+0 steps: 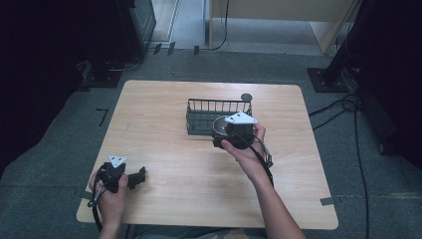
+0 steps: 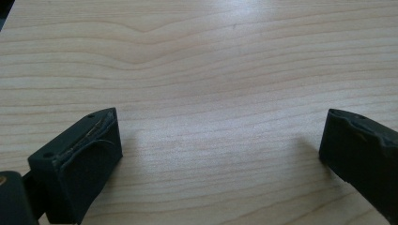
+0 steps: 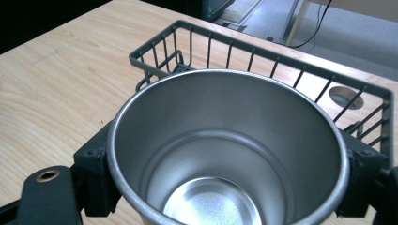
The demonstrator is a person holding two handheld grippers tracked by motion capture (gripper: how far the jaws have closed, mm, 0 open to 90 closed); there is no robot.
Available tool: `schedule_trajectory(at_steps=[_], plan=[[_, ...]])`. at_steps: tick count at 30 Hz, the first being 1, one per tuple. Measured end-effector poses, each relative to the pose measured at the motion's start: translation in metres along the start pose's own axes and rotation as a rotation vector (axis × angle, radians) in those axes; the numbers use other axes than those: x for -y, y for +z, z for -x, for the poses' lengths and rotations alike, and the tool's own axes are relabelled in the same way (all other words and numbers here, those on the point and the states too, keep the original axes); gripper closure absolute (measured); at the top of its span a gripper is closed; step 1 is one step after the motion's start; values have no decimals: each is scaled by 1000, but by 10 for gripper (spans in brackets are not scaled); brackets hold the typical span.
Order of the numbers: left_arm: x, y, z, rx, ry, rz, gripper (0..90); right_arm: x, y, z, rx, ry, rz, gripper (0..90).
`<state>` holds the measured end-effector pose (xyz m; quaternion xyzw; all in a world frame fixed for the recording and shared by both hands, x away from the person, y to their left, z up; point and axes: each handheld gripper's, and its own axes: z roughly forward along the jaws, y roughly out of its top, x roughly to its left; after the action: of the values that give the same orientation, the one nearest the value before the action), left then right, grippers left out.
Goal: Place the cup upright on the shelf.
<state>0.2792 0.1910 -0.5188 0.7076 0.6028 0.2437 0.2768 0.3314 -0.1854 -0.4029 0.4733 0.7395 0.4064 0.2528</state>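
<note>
Right gripper view: a steel cup (image 3: 225, 154) is clamped by the right gripper (image 3: 225, 183) beside the wire basket (image 3: 263, 56) toward the desk's far edge, where its rim could be struck if lowered early.

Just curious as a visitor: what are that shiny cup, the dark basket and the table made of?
The cup looks like brushed steel: silvery, with soft reflections inside. The basket seems to be dark grey coated wire, with thin bars and a matt surface; it could be plastic. The table shows pale wood grain, perhaps laminate.
</note>
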Motion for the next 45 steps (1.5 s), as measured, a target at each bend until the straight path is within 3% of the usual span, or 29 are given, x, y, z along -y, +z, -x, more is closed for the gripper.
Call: schedule_trajectory(at_steps=[13,32,45], plan=[[0,0,0,-1,0,-1,0,-25,2,15,11,14,11,164],[0,0,0,0,1,-2,0,-53,15,41,75,48,10,165],[0,0,0,0,1,-2,0,-62,33,57,108,75,-16,165]])
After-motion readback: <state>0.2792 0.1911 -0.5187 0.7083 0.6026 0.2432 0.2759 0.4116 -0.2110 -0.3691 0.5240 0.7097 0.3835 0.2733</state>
